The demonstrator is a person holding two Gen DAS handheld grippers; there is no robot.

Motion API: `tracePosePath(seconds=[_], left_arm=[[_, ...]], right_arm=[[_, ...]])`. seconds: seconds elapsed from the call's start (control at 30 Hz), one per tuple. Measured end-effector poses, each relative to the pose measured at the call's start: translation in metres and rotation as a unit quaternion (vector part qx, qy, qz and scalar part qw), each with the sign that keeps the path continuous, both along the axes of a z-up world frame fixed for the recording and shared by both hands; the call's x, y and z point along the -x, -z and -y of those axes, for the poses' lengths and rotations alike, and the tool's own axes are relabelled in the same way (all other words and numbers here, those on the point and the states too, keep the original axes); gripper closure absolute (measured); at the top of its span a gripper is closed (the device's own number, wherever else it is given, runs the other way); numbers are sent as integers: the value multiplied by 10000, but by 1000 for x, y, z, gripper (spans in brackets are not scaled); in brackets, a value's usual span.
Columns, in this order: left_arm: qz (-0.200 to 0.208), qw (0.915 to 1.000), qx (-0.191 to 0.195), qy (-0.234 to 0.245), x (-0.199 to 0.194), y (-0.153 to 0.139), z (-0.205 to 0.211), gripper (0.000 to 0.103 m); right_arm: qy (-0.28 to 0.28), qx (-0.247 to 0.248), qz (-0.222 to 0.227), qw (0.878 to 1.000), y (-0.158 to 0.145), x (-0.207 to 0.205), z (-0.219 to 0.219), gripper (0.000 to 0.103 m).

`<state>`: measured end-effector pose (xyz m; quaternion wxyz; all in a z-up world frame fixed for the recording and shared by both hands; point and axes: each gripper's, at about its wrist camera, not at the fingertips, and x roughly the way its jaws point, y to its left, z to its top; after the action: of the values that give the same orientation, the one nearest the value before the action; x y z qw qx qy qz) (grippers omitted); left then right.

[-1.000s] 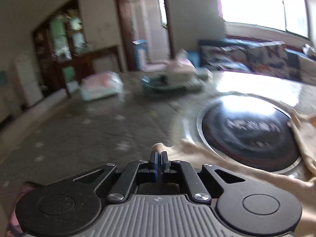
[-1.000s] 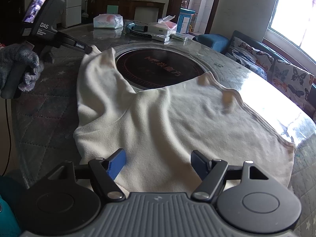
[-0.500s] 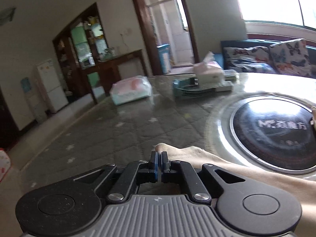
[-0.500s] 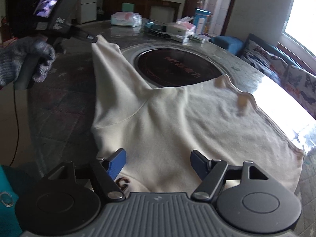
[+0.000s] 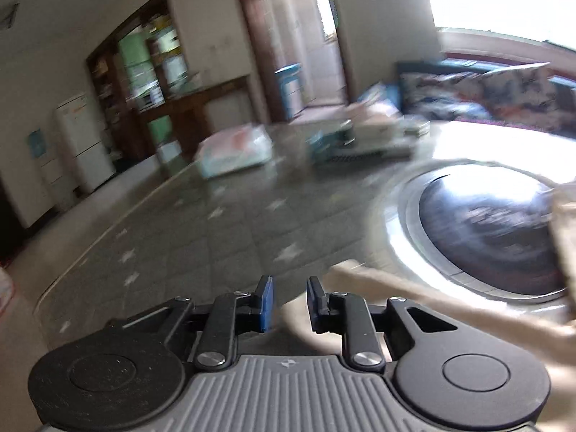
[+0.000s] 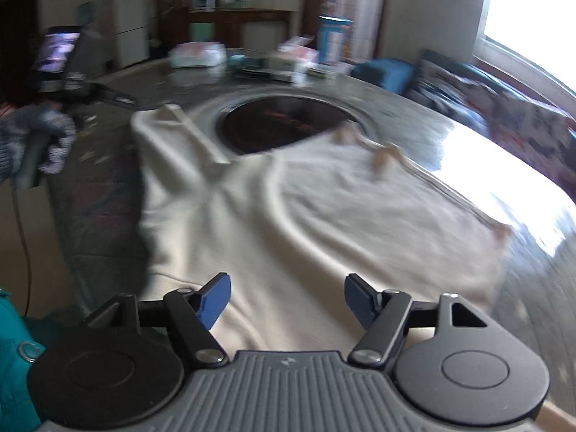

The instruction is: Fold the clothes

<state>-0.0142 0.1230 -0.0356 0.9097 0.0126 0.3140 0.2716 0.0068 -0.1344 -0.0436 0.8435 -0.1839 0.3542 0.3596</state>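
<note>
A cream long-sleeved garment [image 6: 324,216] lies spread on the round table, one sleeve [image 6: 172,133] stretched to the far left beside the dark round inset. In the left wrist view the sleeve end [image 5: 378,280] lies just right of my left gripper [image 5: 289,300], whose jaws stand slightly apart with nothing clamped. My right gripper [image 6: 286,298] is wide open above the garment's near edge. The left gripper also shows in the right wrist view [image 6: 118,99], left of the sleeve end. Both views are motion-blurred.
A dark round inset [image 6: 284,126] sits in the table's middle. At the far edge lie a pink-and-white packet [image 5: 234,149], a tissue box and boxes [image 5: 363,136]. A sofa [image 5: 486,90] stands beyond the table. A gloved hand [image 6: 32,144] holds the left gripper.
My left gripper has opened and let go of the sleeve end, which now lies on the table. The right gripper stays open and has shifted over the garment.
</note>
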Motion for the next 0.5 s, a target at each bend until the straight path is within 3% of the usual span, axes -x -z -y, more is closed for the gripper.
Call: tracePosePath(seconds=[0.1,0.2,0.27,0.33,0.5], left_arm=[[169,9976,135,657,2,-12,26,81],[175,9825,388,1812,-1,-14,69,81],[30,9621,668,2645,-4,-8,95,81],[-148,9338,970,3442,-6,-1,120,79],[-433,8862,930,4517,-3,20,167,81]], right_arm=[[396,-63,-81,9992,-2,-17,14,46],[716,-210,-140,9971,-4,-40,17,49],[904,-246,-164,9955,-3,-58,16,51],[1035,-243,-217,9941,-1,-75,12,51],[1273,-248,-360,9909,8,-108,-6,51]])
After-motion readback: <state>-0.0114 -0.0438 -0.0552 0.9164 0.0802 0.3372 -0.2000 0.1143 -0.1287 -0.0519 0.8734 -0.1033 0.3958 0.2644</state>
